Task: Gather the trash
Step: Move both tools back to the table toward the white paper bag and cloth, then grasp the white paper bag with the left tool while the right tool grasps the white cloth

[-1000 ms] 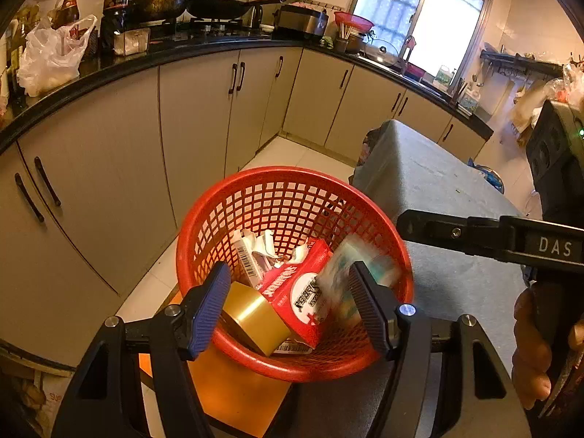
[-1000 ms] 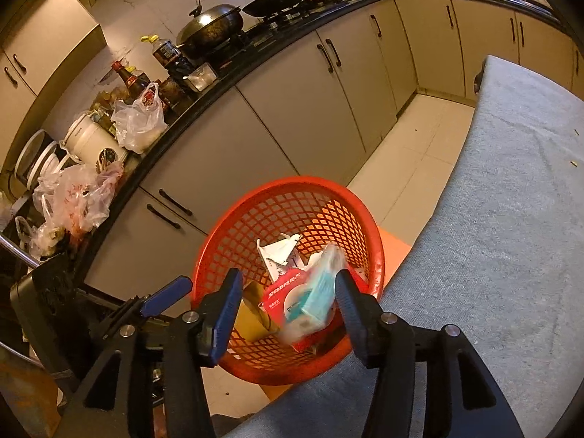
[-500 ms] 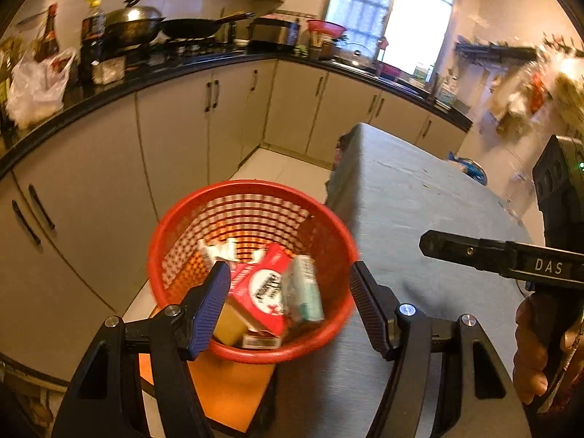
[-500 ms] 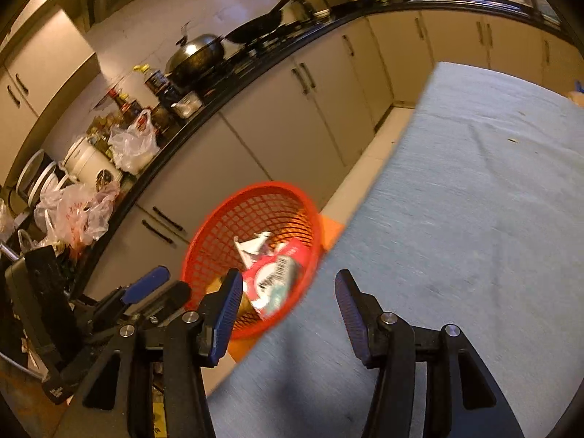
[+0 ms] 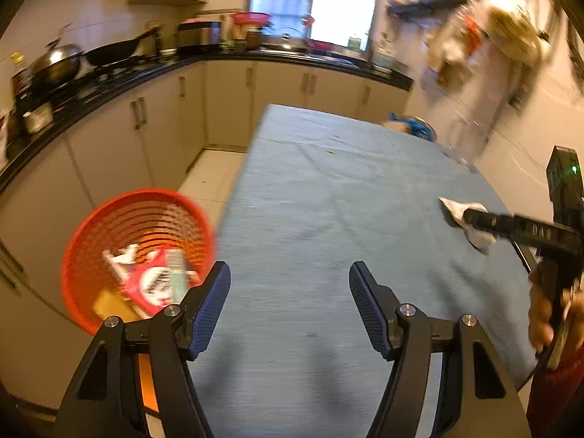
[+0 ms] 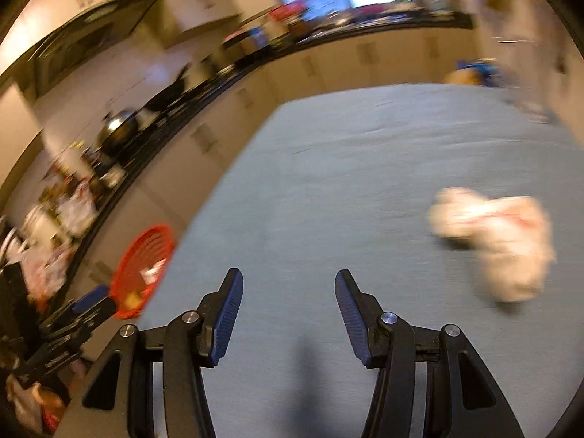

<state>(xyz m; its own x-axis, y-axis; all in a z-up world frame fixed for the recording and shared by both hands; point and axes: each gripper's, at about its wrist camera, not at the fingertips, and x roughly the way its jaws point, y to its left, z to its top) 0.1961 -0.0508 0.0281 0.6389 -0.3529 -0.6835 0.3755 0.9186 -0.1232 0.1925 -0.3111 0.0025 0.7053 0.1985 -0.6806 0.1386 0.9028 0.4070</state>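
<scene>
We count several pieces already collected: the red basket (image 5: 137, 255), off the bench's (image 5: 328, 219) edge to the left of our left gripper (image 5: 289, 306), holds a red-and-white packet (image 5: 153, 284), a pale green wrapper (image 5: 177, 277), some white scraps and a yellowish piece, though blur keeps us from naming them more closely. In the right wrist view the same basket sits well to the left of our right gripper (image 6: 288, 306), with some trash showing inside.

Both pairs of fingers stand apart with nothing between them; under each we see only bare blue cloth.

What we judge to be left is the crumpled white wad (image 6: 492, 237), paper or thin plastic with faint red marks, lying on the bench ahead and to the right of the right fingers, well apart from them. In the left wrist view it lies far to the right of the left fingers, partly behind the right gripper's outstretched finger (image 5: 489, 221). Apart from a few tiny specks farther along the cloth, we see no other loose trash on the bench, so the task looks close to done: one pickup and one drop into the basket.
</scene>
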